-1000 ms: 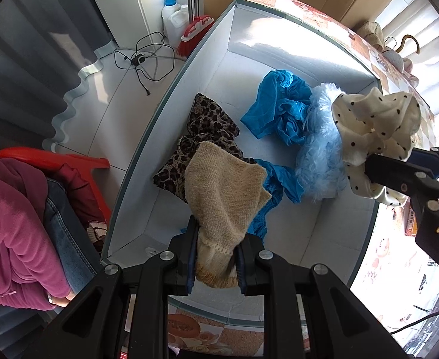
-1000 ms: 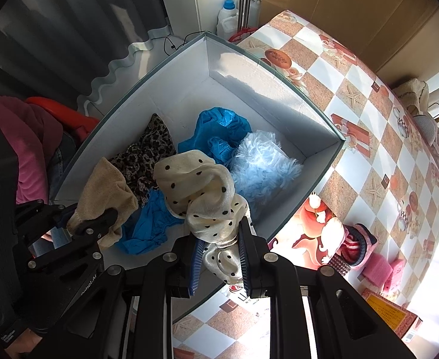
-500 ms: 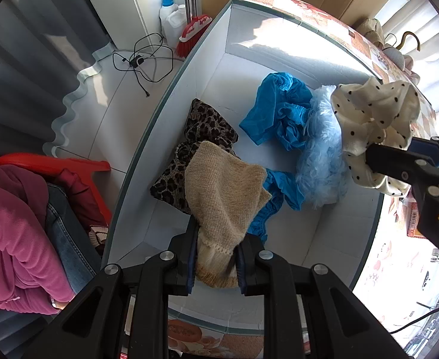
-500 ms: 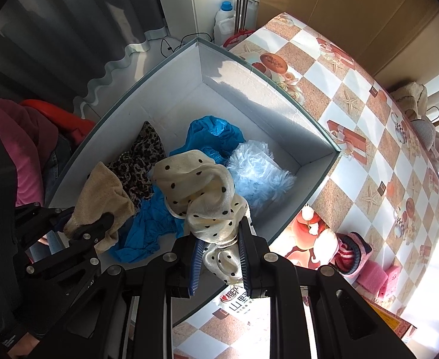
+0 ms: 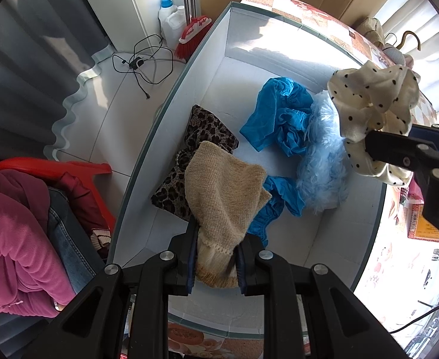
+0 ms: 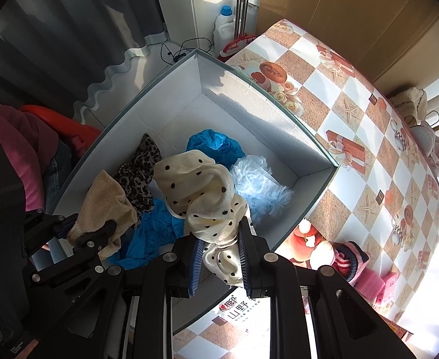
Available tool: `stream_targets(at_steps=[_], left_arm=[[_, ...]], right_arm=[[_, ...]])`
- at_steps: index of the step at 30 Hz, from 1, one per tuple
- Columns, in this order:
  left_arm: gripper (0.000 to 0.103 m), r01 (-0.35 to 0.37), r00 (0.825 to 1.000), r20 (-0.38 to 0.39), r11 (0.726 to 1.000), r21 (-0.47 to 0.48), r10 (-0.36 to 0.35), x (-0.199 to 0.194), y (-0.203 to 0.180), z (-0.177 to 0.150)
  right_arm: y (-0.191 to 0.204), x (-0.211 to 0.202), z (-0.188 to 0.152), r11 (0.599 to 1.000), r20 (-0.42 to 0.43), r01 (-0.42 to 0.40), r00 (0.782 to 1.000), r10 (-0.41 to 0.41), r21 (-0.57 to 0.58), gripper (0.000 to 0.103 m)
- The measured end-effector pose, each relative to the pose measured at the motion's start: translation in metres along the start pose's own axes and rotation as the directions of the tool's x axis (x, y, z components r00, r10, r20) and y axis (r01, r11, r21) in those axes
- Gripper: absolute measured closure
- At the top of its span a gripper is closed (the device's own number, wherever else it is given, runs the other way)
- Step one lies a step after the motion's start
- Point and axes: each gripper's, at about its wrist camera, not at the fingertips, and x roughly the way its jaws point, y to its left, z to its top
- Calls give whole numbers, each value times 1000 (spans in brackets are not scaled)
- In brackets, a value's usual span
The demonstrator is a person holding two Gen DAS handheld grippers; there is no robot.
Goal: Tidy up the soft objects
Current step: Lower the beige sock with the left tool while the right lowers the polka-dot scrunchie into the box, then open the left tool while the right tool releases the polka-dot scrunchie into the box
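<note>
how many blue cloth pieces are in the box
3, maybe fewer. A bright blue cloth lies mid-box, a fluffy pale blue piece lies beside it, and a blue bunch sits under the beige knit; the two bright ones might be joined.

Hard daylight pours in from the window side, blowing out the table (image 6: 366,161) at its right edge to near white. The box (image 5: 267,68) has a bright far wall and shaded near corners (sharp shadow lines). Fisheye bends every edge; black vignette rings both views.
</note>
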Motion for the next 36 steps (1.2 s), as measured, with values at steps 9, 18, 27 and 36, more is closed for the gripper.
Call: stream_targets(at_steps=[9, 18, 27, 36], left_arm=[[78, 7, 1000, -3, 1000, -4, -7, -1, 1, 0], [32, -1, 1000, 7, 999, -37, 2, -5, 6, -4], [32, 36, 999, 30, 996, -79, -33, -14, 18, -22], [32, 91, 994, 60, 996, -11, -90, -27, -4, -35]], right_arm=[[0, -2, 3, 1000, 10, -7, 1000, 7, 2, 80], [-6, -15, 7, 998, 54, -33, 998, 30, 45, 41], [-12, -29, -10, 999, 99, -8, 995, 4, 41, 41], [-49, -34, -103, 993, 111, 26, 993, -39, 115, 41]])
